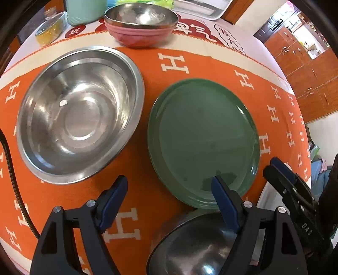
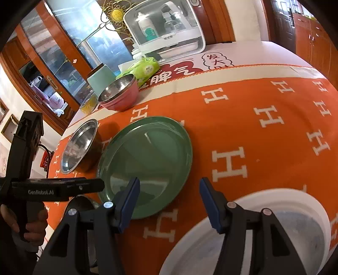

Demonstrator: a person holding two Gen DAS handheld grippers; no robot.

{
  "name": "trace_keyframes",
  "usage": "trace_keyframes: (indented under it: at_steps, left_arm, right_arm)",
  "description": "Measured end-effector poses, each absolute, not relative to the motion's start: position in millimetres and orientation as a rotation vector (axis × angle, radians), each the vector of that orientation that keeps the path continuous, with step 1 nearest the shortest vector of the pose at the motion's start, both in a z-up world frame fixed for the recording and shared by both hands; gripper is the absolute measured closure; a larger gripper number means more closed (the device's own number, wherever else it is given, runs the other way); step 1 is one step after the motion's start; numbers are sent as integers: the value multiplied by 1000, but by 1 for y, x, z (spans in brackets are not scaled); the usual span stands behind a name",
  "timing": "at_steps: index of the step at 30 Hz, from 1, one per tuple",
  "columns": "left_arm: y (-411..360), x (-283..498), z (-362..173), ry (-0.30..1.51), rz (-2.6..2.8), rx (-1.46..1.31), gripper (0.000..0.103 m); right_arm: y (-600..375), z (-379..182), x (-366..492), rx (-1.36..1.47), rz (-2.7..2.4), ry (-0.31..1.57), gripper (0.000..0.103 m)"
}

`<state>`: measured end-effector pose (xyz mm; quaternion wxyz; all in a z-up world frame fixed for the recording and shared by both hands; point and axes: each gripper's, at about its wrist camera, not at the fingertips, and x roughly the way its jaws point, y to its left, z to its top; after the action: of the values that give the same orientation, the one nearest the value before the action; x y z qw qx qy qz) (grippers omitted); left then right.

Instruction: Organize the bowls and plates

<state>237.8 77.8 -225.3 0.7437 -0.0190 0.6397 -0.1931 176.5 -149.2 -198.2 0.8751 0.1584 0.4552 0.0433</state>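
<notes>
The green plate (image 1: 203, 139) lies flat on the orange cloth (image 1: 147, 63), in the middle right of the left wrist view. A big steel bowl (image 1: 80, 114) sits just beside it on the left. A pink bowl (image 1: 137, 36) with a steel bowl (image 1: 140, 17) inside stands at the top. A dark bowl (image 1: 194, 243) is at the bottom. The left gripper (image 1: 169, 190) and the right gripper (image 2: 169, 190) both have their jaws apart, holding nothing. A white plate (image 2: 253, 232) lies at the lower right of the right wrist view.

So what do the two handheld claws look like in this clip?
Both the left claw and the right claw are matte black with triangular cut-out arms, silver pivot rivets and dark blue pads. The left unit's body reads "GenRobot.AI"; no sleeves visible.
</notes>
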Motion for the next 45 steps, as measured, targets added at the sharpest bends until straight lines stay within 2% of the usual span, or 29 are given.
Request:
trace_keyframes:
  at_steps: [5, 8, 15, 19, 22, 26, 29, 31, 33, 36, 45]
  left_arm:
    - [77, 243, -233, 1416, -418, -56, 24]
    - [77, 245, -236, 1420, -414, -63, 27]
    - [81, 247, -240, 1419, -431, -77, 33]
    - [70, 248, -241, 1400, -451, -41, 35]
    - [66, 249, -240, 1386, -459, -25, 36]
    - [62, 251, -240, 1370, -451, -12, 46]
    - [62, 251, -240, 1361, -446, -12, 49]
    - [64, 250, -239, 1353, -440, -3, 54]
    - [64, 250, -239, 1348, -435, -1, 64]
    - [65, 249, -238, 1347, -428, 5, 69]
    - [66, 249, -237, 1355, -417, 30, 70]
  right_arm:
    - [-145, -206, 185, 308, 117, 967, 47]
    - [-144, -211, 190, 299, 125, 978, 53]
    - [-155, -219, 194, 353, 159, 971, 54]
    - [-157, -226, 199, 346, 157, 999, 66]
    - [-158, -226, 200, 341, 162, 992, 69]
    - [-160, -227, 201, 336, 164, 985, 73]
    - [-162, -228, 200, 348, 168, 981, 75]
    - [-163, -229, 200, 355, 169, 980, 76]
    - [-163, -229, 200, 354, 164, 983, 79]
    - [-164, -229, 200, 357, 157, 989, 83]
    - [-160, -226, 201, 322, 151, 1018, 83]
